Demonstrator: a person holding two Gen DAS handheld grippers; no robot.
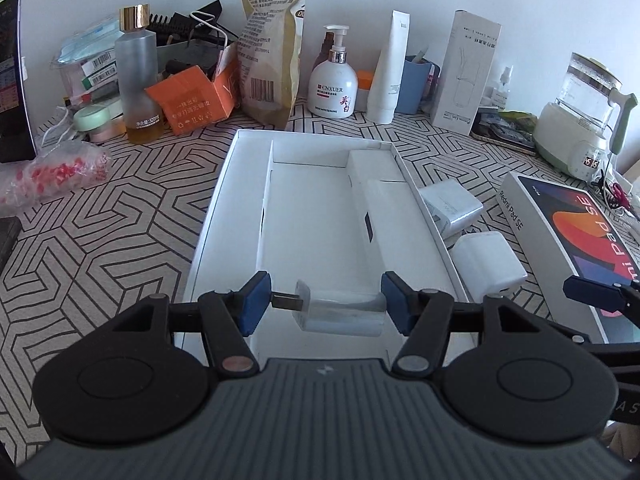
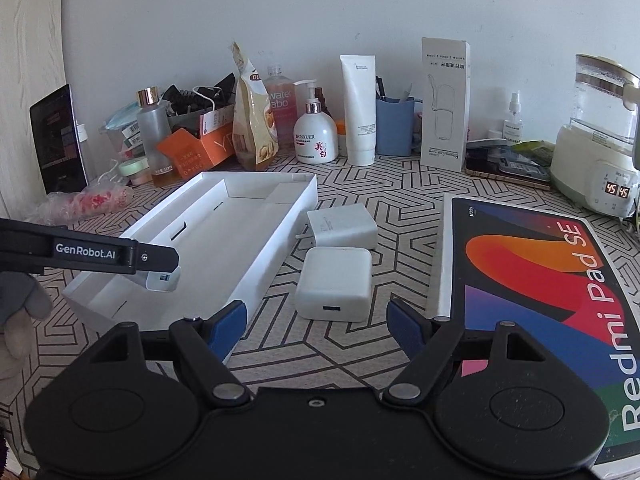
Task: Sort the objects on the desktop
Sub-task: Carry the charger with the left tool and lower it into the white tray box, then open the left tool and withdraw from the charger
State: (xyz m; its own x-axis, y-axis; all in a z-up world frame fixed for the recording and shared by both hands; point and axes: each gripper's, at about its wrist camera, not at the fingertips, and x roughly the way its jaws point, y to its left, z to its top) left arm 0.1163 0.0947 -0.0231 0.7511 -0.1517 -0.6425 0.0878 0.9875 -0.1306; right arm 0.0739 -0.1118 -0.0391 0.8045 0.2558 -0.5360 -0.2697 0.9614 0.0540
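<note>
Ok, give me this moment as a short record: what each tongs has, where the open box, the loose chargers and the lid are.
left tongs: shut on a small clear-wrapped USB adapter, held over the near end of the open white box
right tongs: open, nothing between them, facing the near white charger
far white charger: on the table just behind the near one
both chargers: between box and lid
Redmi Pad SE lid: flat on the table, right of the chargers

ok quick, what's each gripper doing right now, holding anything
left gripper: closed on a small white USB adapter, over the open white box.
right gripper: open, nothing between its fingers.
</note>
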